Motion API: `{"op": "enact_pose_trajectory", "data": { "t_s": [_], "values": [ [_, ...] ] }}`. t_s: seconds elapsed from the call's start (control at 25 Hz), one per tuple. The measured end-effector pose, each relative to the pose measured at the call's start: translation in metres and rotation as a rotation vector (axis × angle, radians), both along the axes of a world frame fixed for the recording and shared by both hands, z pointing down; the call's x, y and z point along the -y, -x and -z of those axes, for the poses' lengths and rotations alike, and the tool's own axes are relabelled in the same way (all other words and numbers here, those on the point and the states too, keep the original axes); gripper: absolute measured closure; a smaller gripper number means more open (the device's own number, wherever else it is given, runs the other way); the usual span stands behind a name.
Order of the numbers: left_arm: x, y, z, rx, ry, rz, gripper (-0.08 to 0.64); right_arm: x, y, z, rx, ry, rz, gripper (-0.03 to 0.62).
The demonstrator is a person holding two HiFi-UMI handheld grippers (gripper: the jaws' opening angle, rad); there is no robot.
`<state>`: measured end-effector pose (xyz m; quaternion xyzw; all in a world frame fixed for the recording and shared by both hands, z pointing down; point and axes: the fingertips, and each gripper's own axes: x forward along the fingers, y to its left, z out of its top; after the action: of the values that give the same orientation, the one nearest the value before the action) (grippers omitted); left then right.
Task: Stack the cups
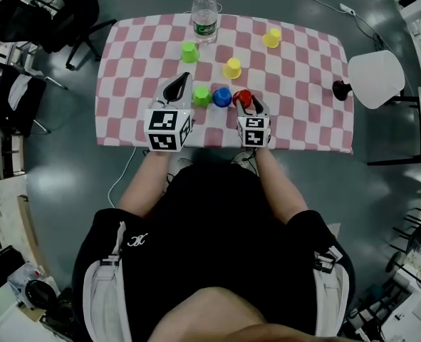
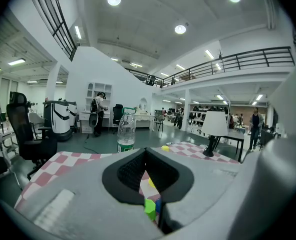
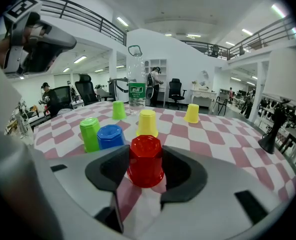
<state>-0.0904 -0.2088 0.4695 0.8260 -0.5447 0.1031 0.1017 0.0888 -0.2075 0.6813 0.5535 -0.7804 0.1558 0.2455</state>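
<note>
We have no cups stacked yet. Our right gripper (image 3: 145, 170) has its jaws pinching the red cup (image 3: 145, 154) just beside the blue cup (image 3: 110, 136); our left gripper (image 1: 179, 86) has its jaws closed, empty.

glossy grey floor (image 1: 53, 191), black chairs (image 1: 68, 20)

— What is the red cup (image 3: 145, 166) made of?
— Smooth, glossy plastic. The blue cup (image 3: 110, 136) has the same finish.
— And the checked cloth (image 3: 208, 144)?
— Matt fabric, lying flat.
— The right hand-held gripper (image 3: 145, 153)?
— A matt grey plastic shell with matt black pads (image 3: 107, 171).
— The bottle (image 3: 136, 84)?
— Clear plastic with a shiny label. The floor (image 1: 68, 184) is smooth, with a faint sheen.
</note>
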Motion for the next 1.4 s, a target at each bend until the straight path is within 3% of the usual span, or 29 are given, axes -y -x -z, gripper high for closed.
{"op": "enact_pose_trajectory", "data": {
  "t_s": [0.36, 0.52, 0.76, 0.96, 1.12, 1.16, 1.2, 1.4],
  "values": [
    [0.002, 0.004, 0.000, -0.015, -0.002, -0.025, 0.547, -0.002, 0.000, 0.001, 0.019, -0.002, -0.044, 0.390],
    [0.001, 0.009, -0.001, -0.024, -0.002, -0.034, 0.548, -0.006, 0.001, 0.020, 0.054, -0.048, -0.064, 0.380],
    [-0.001, 0.011, -0.001, -0.032, -0.006, -0.057, 0.548, 0.002, -0.005, 0.094, 0.137, -0.236, -0.121, 0.382],
    [0.002, 0.006, 0.010, -0.037, -0.031, -0.080, 0.548, 0.015, -0.012, 0.174, 0.161, -0.417, -0.155, 0.383],
    [0.005, 0.000, 0.019, -0.040, -0.051, -0.098, 0.548, 0.022, -0.014, 0.227, 0.162, -0.507, -0.193, 0.391],
    [0.005, -0.001, 0.021, -0.041, -0.054, -0.102, 0.548, 0.021, -0.016, 0.238, 0.151, -0.525, -0.211, 0.426],
    [0.005, -0.003, 0.023, -0.042, -0.058, -0.106, 0.548, 0.020, -0.017, 0.247, 0.139, -0.543, -0.229, 0.581],
    [0.006, -0.010, 0.030, -0.052, -0.074, -0.124, 0.547, 0.017, -0.011, 0.265, 0.132, -0.576, -0.221, 0.591]
  ]
}}
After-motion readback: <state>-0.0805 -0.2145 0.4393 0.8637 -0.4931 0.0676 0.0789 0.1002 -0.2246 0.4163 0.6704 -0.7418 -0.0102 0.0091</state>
